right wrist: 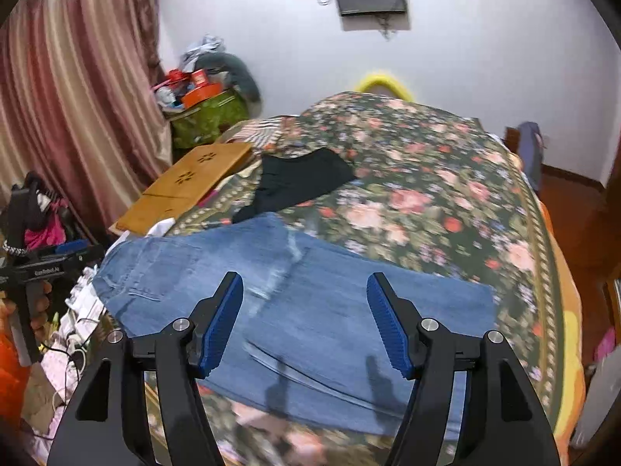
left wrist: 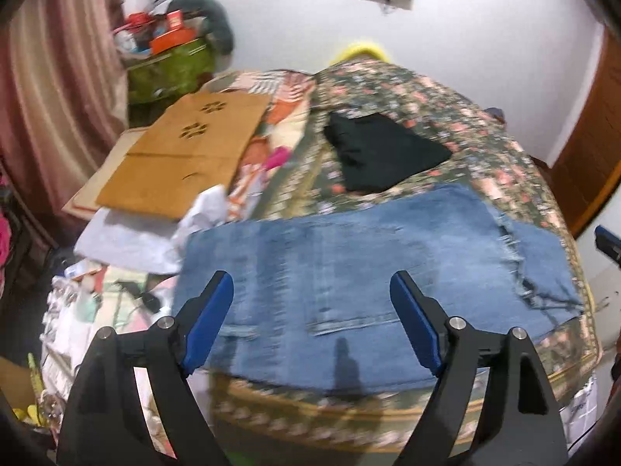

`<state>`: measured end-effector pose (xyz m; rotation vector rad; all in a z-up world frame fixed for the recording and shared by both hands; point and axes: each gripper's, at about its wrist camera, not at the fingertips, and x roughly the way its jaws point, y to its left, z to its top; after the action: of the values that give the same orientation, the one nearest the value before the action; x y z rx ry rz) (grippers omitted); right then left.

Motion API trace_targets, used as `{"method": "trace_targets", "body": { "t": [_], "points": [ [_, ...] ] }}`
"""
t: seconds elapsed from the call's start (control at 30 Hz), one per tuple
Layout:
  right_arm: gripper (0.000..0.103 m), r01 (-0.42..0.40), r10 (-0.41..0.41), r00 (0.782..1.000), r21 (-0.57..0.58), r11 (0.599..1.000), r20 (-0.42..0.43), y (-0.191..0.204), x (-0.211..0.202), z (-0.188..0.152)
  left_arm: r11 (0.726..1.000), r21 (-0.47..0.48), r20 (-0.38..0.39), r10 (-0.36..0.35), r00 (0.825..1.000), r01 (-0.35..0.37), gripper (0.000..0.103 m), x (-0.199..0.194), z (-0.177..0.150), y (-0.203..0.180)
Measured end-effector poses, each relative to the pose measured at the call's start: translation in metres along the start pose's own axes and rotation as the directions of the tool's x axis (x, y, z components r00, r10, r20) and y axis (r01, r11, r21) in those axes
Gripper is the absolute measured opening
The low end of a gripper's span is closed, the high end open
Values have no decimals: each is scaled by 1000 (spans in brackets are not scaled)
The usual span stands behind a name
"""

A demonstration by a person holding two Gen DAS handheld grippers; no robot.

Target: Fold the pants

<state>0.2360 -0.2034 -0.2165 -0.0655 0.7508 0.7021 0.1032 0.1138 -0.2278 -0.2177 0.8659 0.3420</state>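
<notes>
Both of my grippers hang above the near edge of the bed, fingers spread wide and holding nothing: the left gripper over the waist end of the jeans, the right gripper over the legs. The jeans lie flat across the floral bedspread, apparently folded lengthwise already. I judge the crosswise fold comes next, so I must pinch the hem and carry it toward the waistband.

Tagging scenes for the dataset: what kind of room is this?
Likely a home bedroom: jeans lie on a bed with a floral cover, a curtain hangs to one side, and a cluttered green box sits in the corner.
</notes>
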Motion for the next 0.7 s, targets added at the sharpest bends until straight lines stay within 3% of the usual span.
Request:
{"method": "trace_targets", "body": {
  "t": [0.23, 0.37, 0.5, 0.7],
  "points": [
    [63, -49, 46, 998, -58, 997, -53, 49, 37, 5, 996, -88, -76, -16, 997, 9, 83, 17, -38, 55],
    [63, -77, 68, 992, -84, 993, -104, 76, 64, 1, 985, -160, -128, -83, 988, 62, 83, 29, -60, 74],
    [63, -73, 54, 986, -118, 990, -157, 95, 90, -9, 954, -255, -164, -203, 965, 157, 83, 42, -78, 87],
    [63, -40, 6, 965, -128, 991, -261, 100, 121, -27, 889, -355, -179, -367, 913, 288, 83, 60, -86, 83]
  ]
}}
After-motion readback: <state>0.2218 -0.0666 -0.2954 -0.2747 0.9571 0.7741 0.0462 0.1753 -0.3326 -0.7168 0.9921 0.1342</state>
